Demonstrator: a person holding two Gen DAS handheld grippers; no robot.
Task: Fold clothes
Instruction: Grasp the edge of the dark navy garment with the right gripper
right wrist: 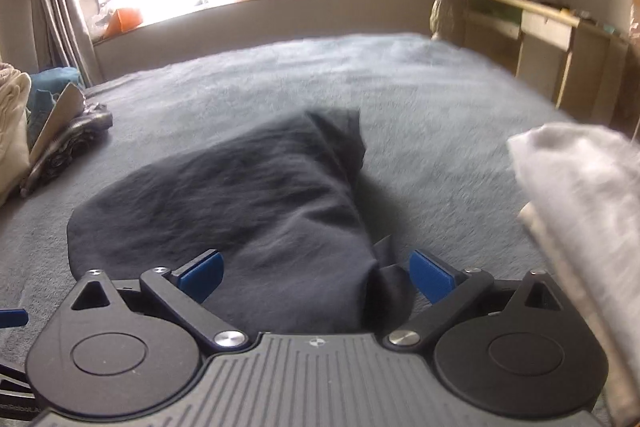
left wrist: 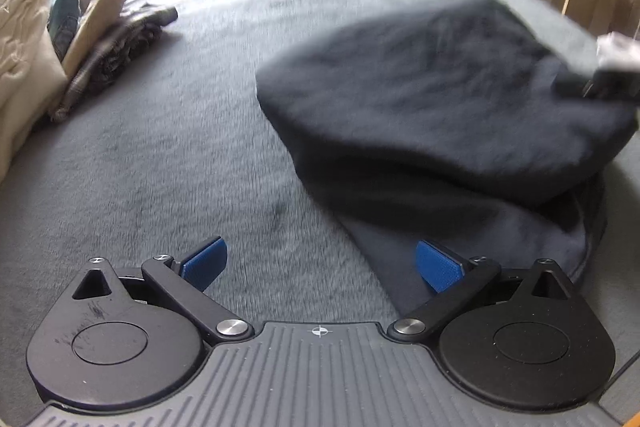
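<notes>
A dark navy garment [left wrist: 440,115] lies bunched on the grey bedspread [left wrist: 180,155]. In the left wrist view my left gripper [left wrist: 320,267] is open and empty, low over the bedspread at the garment's left edge, its right blue pad [left wrist: 438,269] over the cloth. In the right wrist view the same garment [right wrist: 240,211] lies just ahead of and under my right gripper [right wrist: 316,273], which is open with cloth between its blue pads. The right gripper also shows blurred at the right edge of the left wrist view [left wrist: 612,75], touching the garment.
A pile of clothes [left wrist: 36,39] in cream, tan and patterned grey sits at the left of the bed, also in the right wrist view [right wrist: 44,131]. A folded light grey cloth [right wrist: 580,195] is at the right. A wooden desk [right wrist: 552,27] stands beyond the bed.
</notes>
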